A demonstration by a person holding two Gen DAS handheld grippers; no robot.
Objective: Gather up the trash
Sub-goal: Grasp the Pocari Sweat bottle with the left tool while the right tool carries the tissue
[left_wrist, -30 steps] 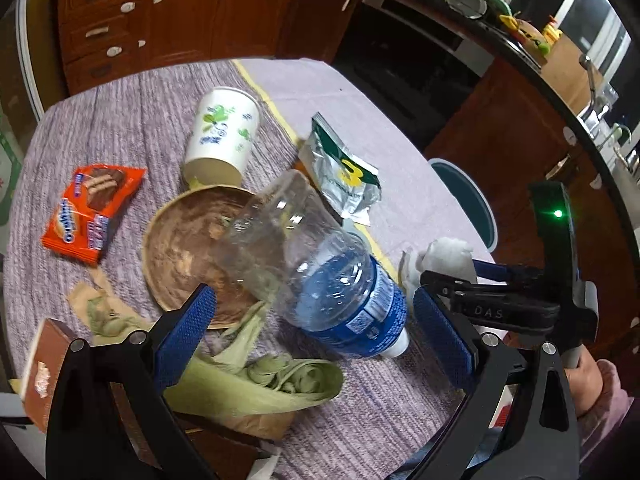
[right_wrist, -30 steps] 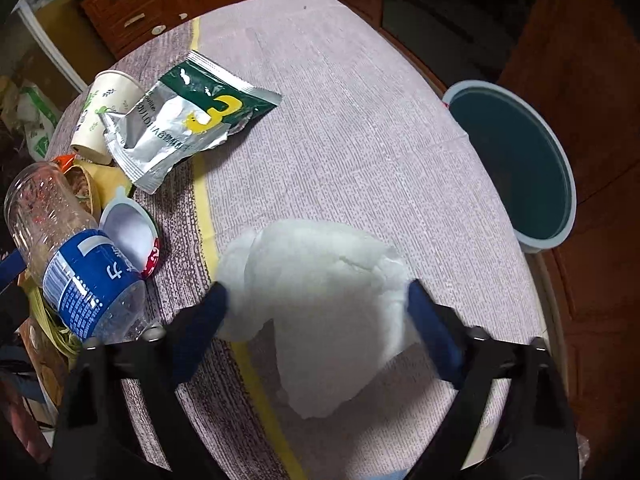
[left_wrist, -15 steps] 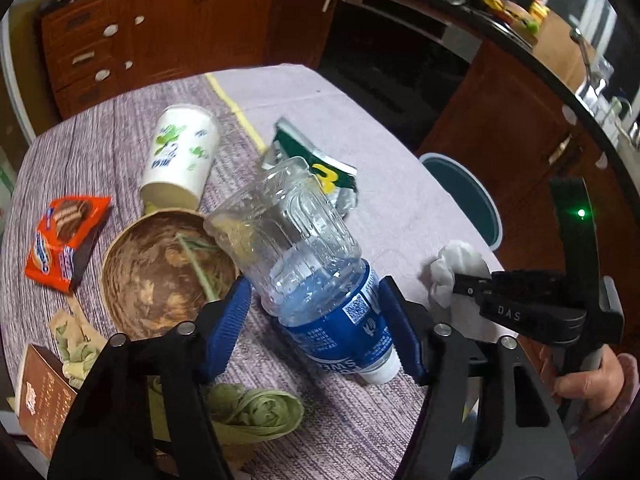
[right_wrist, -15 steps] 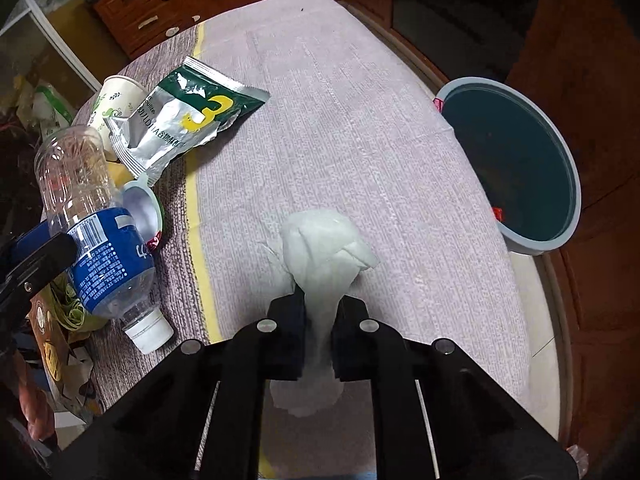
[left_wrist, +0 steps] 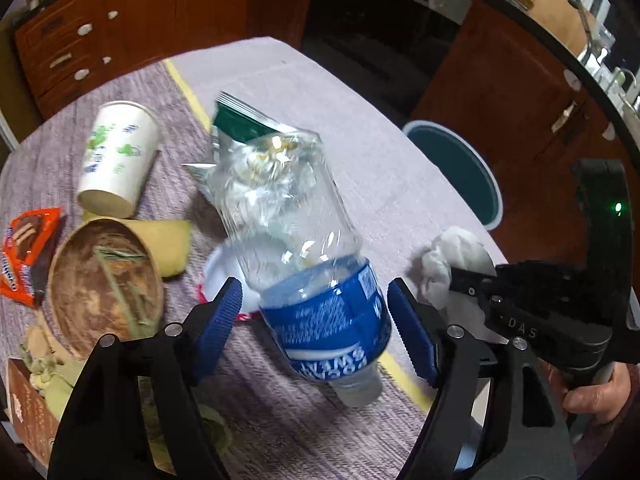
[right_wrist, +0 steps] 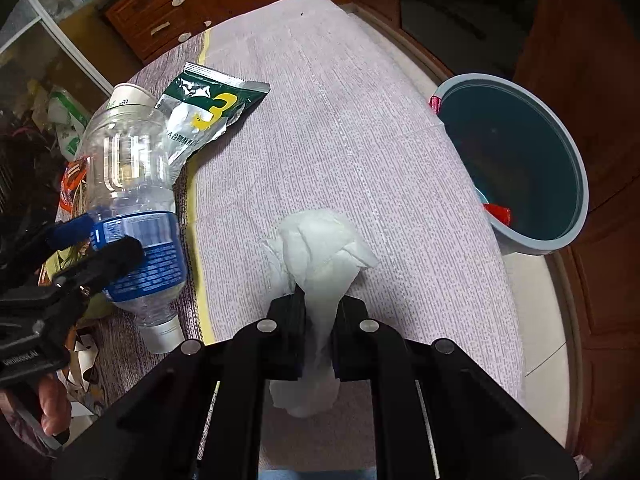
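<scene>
My left gripper [left_wrist: 316,320] is shut on a clear plastic bottle [left_wrist: 304,248] with a blue label, cap end toward me, held tilted above the table; it also shows in the right wrist view [right_wrist: 132,208]. My right gripper [right_wrist: 320,312] is shut on a crumpled white tissue [right_wrist: 320,248], lifted just above the tablecloth; the tissue also shows in the left wrist view [left_wrist: 448,260]. A grey bin [right_wrist: 516,160] with a dark teal inside stands on the floor beside the table's right edge, with red scraps in it.
On the table lie a green-and-silver snack bag [right_wrist: 204,112], a white paper cup [left_wrist: 120,156] on its side, a wooden bowl [left_wrist: 104,284], an orange wrapper [left_wrist: 24,256], green leaf scraps [left_wrist: 52,376] and a brown box [left_wrist: 28,408]. Wooden cabinets [left_wrist: 120,12] stand behind.
My left gripper closed on the bottle and lifted it. My right gripper closed on the tissue and raised it, bunching it up.
</scene>
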